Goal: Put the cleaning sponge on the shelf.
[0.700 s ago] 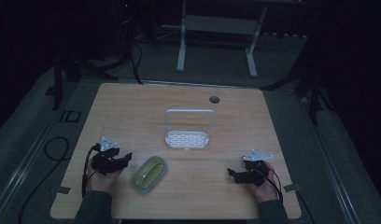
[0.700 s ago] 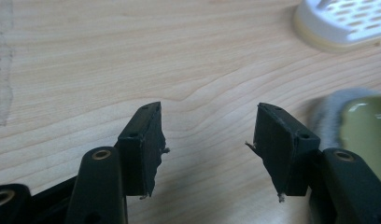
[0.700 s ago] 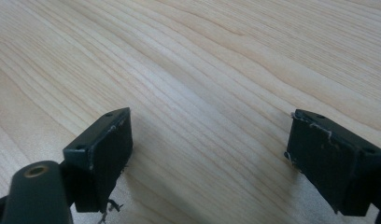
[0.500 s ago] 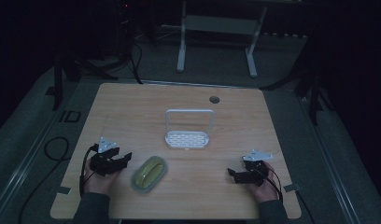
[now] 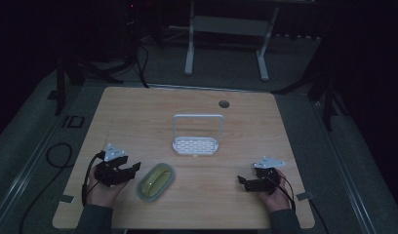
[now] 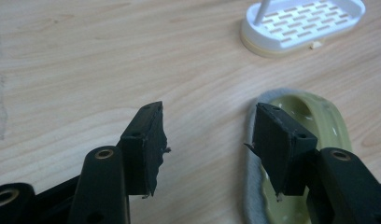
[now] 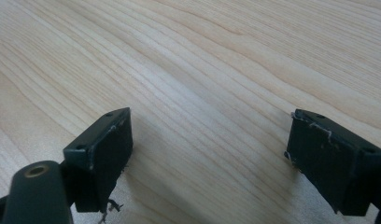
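High view first: the wooden bench (image 5: pixel 138 117) carries a white rack (image 5: pixel 196 145) at its middle and a green oval dish (image 5: pixel 155 181) near the front, left of centre. Both hands rest low at the near edge, exactly as a moment ago. Left tool (image 5: pixel 129 170), just beside the dish, has its jaws released with nothing between them. Right tool (image 5: pixel 244 183), well apart at the right, gapes over bare wood.
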Motion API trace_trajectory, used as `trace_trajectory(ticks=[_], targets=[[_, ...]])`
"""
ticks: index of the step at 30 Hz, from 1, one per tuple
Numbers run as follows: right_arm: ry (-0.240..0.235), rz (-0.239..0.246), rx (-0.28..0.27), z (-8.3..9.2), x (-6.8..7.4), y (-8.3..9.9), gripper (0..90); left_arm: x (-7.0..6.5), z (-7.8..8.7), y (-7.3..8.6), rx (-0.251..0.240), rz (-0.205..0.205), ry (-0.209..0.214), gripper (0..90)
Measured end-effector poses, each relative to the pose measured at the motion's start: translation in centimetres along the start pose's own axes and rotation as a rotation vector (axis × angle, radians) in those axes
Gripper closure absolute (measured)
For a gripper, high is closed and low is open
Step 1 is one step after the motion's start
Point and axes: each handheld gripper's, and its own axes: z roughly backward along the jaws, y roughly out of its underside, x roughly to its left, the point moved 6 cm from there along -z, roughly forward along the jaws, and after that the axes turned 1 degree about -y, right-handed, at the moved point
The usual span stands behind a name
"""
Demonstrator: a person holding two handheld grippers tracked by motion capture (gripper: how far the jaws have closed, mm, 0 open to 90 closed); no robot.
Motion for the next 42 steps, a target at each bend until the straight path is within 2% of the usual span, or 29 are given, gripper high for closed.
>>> trace_trajectory(ticks=[4,5,8,12,16,17,22,42], targets=[[0.001,0.0,-0.001,0.0,0.0,0.0,14.0,-0.5,0.3,-0.1,-0.013,-0.014,0.004,45.9],[0.001,0.0,-0.001,0.0,0.0,0.0,14.0,-0.7,0.5,-0.1,-0.024,-0.014,0.013,50.9],[0.001,-0.001,0.0,0.0,0.0,0.0,14.0,-0.9,0.5,-0.1,-0.022,-0.01,0.022,52.2],[0.001,-0.001,-0.001,0.0,0.0,0.0,14.0,-1.6,0.5,0.0,0.001,-0.03,0.04,51.5],[0.001,-0.001,-0.001,0.0,0.0,0.0,14.0,-1.9,0.5,-0.1,0.01,-0.035,0.043,51.3],[0.001,-0.001,-0.001,0.0,0.0,0.0,14.0,-1.9,0.3,0.0,0.028,-0.035,0.045,51.3],[0.002,0.0,-0.001,0.0,0.0,0.0,14.0,-2.3,0.2,-0.2,0.05,-0.038,0.064,51.5],[0.002,-0.002,0.0,0.0,0.0,0.0,14.1,-4.1,0.2,-1.1,0.113,-0.084,0.108,54.6]])
